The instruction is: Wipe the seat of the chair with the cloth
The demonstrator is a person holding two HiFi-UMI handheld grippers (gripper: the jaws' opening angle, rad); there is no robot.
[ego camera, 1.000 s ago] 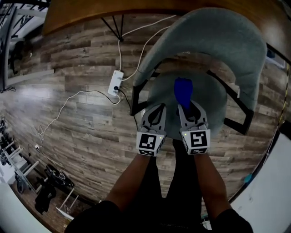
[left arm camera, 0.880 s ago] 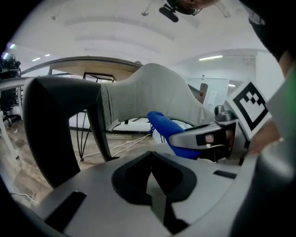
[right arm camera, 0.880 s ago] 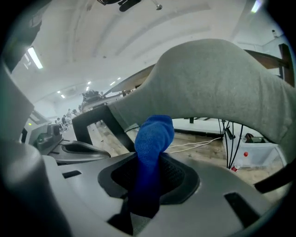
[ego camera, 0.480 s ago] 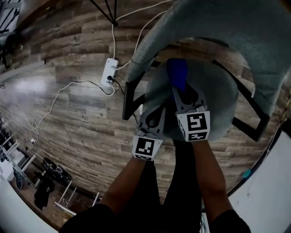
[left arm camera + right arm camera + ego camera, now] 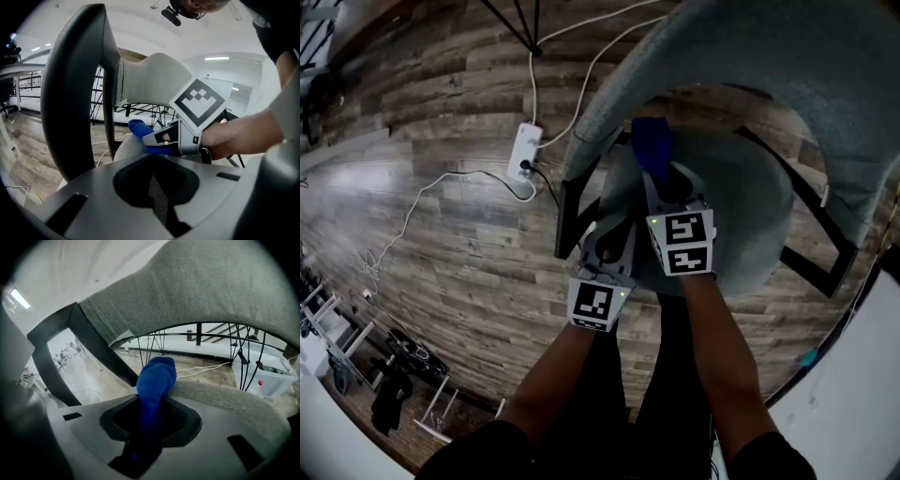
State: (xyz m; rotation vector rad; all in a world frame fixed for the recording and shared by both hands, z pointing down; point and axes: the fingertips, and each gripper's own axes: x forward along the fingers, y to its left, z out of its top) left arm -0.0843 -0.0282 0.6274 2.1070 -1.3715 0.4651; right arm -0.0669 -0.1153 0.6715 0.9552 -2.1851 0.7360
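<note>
Two grey moulded-plastic hand-held tools, the left tool [image 5: 614,239] and the right tool [image 5: 664,183], each have a dark oval opening. Each carries a white cube [image 5: 680,242] printed with black square markers, and a small green light [image 5: 622,293]. The person wears dark short sleeves [image 5: 483,450] and dark trousers [image 5: 661,375].

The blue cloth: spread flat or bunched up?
Bunched: the cloth pokes from the right gripper as a thick wad, not flat.

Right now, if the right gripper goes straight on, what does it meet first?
The right gripper's cloth leads, on the seat. Past the seat edge the line seems to enter the gap under the backrest; depth is unclear.
</note>
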